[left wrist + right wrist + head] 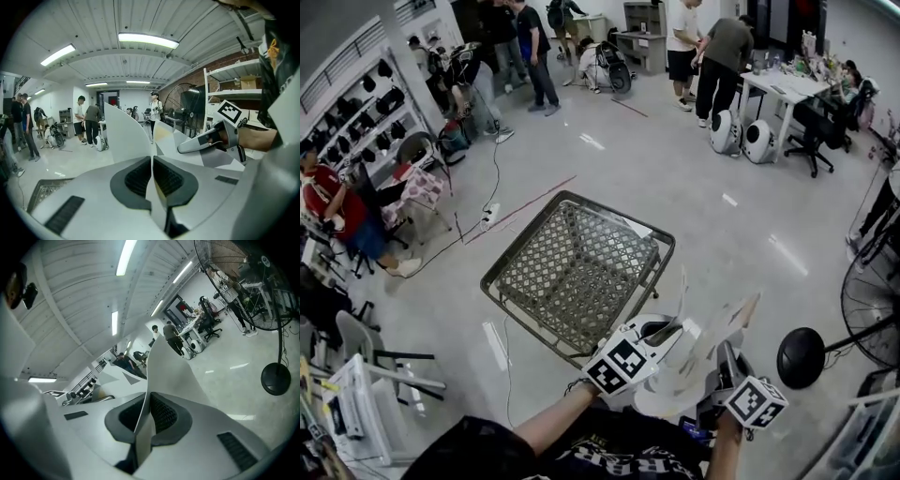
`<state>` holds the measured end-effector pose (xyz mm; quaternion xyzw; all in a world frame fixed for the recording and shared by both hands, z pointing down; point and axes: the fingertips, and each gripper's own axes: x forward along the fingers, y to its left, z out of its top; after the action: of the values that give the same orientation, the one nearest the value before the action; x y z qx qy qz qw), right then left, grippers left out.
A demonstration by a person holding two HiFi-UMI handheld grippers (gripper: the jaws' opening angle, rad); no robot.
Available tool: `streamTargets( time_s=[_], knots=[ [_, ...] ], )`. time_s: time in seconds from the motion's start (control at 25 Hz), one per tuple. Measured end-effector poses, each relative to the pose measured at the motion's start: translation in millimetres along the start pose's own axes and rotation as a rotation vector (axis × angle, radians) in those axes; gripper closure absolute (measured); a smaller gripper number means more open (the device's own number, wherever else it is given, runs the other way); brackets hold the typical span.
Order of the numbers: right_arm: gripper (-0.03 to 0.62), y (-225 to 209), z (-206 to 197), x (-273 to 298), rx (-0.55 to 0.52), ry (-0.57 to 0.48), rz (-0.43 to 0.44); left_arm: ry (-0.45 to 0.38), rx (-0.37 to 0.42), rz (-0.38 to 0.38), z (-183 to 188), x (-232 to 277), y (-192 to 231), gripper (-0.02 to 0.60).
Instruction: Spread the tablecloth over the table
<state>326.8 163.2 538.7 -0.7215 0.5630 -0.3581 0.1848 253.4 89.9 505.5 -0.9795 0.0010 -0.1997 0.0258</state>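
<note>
A metal mesh table [572,272] with a dark frame stands on the floor in front of me, its top bare. I hold a pale tablecloth [705,342] close to my body, just short of the table's near right corner. My left gripper [668,330] is shut on one part of the cloth and my right gripper [724,354] on another. In the left gripper view the jaws [152,176] pinch a sheet of the tablecloth [124,136], with the right gripper [211,138] beyond it and the mesh table [47,190] low on the left. In the right gripper view the jaws [146,416] clamp the tablecloth [171,364], which curves upward.
A standing fan [874,300] with a round black base [802,357] is close on my right. Chairs [370,352] and a seated person [337,211] are on the left. A cable [492,202] runs across the floor. Several people and a white desk [783,89] are at the back.
</note>
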Motion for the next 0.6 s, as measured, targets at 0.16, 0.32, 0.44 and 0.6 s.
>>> streamTargets(
  time_s=[0.16,0.32,0.44,0.6],
  knots=[
    [0.576,-6.8,12.9,12.3,0.018,-0.016,0.006,0.019,0.032,-0.016,6.6,17.0,2.1,0.555],
    [0.576,-5.5,27.7,23.1,0.008,-0.041,-0.004,0.036,0.041,-0.035,8.1,30.3,10.3,0.554],
    [0.576,-2.0,31.4,35.0,0.005,-0.043,-0.004,0.022,0.047,-0.057,14.4,39.8,25.1,0.554],
    [0.576,1.0,45.8,50.8,0.007,-0.081,-0.022,-0.004,0.063,-0.072,27.2,51.2,53.1,0.554]
  ],
)
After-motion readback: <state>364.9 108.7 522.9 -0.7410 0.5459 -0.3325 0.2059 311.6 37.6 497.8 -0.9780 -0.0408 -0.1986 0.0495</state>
